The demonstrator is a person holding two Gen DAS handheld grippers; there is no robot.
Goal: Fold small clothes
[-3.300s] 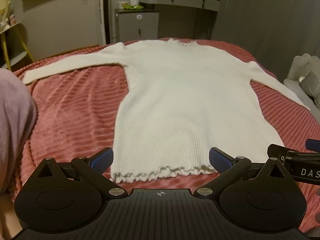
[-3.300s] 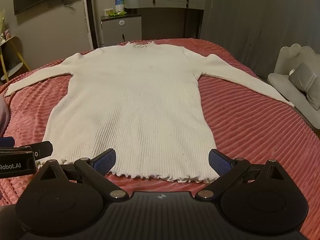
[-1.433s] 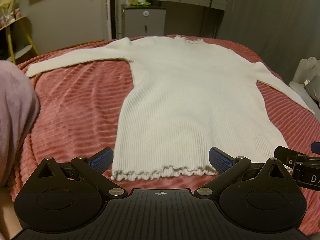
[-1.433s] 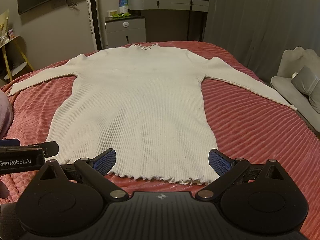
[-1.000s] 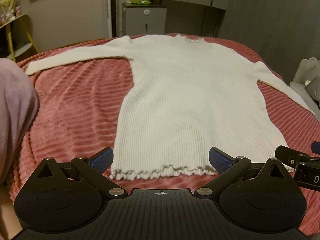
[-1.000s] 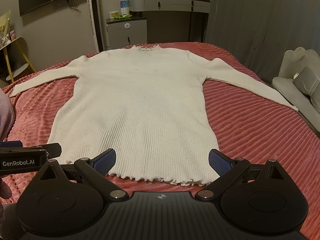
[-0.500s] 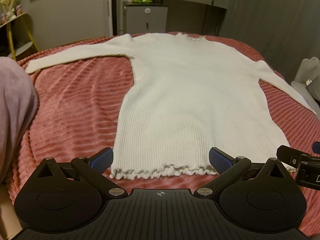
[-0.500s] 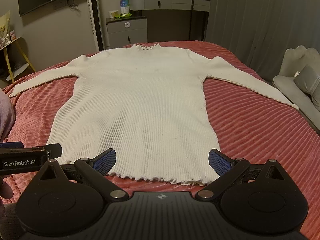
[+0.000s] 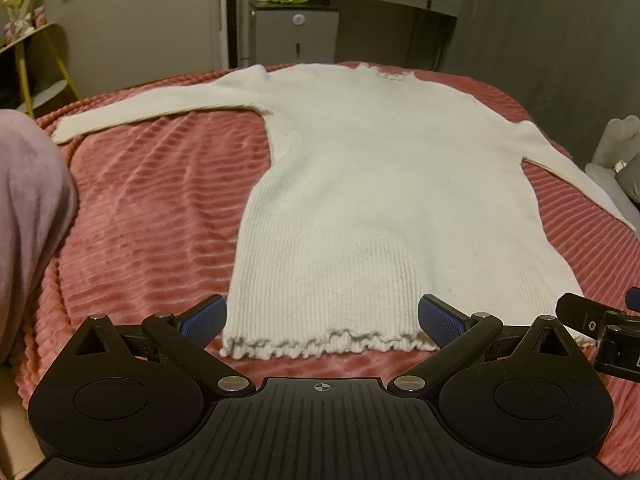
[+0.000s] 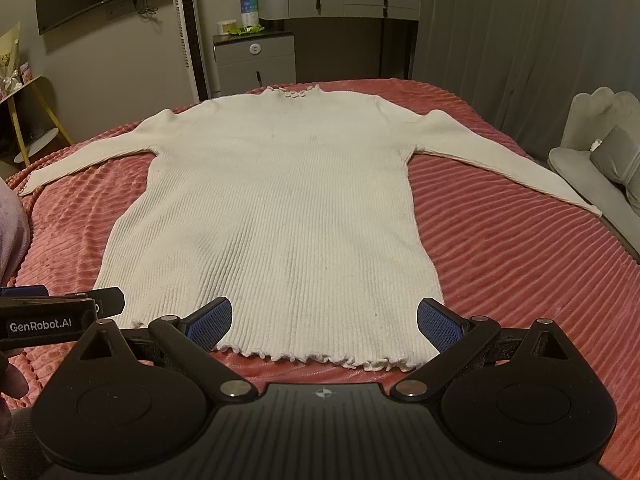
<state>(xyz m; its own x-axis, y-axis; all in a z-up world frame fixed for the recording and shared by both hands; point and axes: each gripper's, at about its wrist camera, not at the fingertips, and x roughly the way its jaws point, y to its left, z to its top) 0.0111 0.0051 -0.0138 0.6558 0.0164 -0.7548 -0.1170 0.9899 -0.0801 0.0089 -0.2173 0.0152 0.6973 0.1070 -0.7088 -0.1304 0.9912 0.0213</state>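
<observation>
A white ribbed long-sleeved sweater (image 9: 380,208) (image 10: 276,216) lies flat on a red ridged bedspread (image 9: 160,208) (image 10: 520,240), both sleeves spread out, frilled hem nearest me. My left gripper (image 9: 320,318) hovers open just before the hem, blue pads wide apart with nothing between them. Over the hem's right part my right gripper (image 10: 324,320) is open too, holding nothing. Each gripper shows at the edge of the other's view: the right one (image 9: 600,332), the left one (image 10: 60,316).
A pink-purple garment or sleeve (image 9: 28,220) fills the left edge. Beyond the bed stand a grey cabinet (image 10: 256,64), a dresser with bottles (image 10: 340,4), a tall white tower (image 10: 188,32) and a yellow-legged stand (image 9: 36,64). A pale sofa (image 10: 600,152) sits right of the bed.
Both grippers stayed open and drifted only slightly; the view shifted a little. The sweater has not moved.
</observation>
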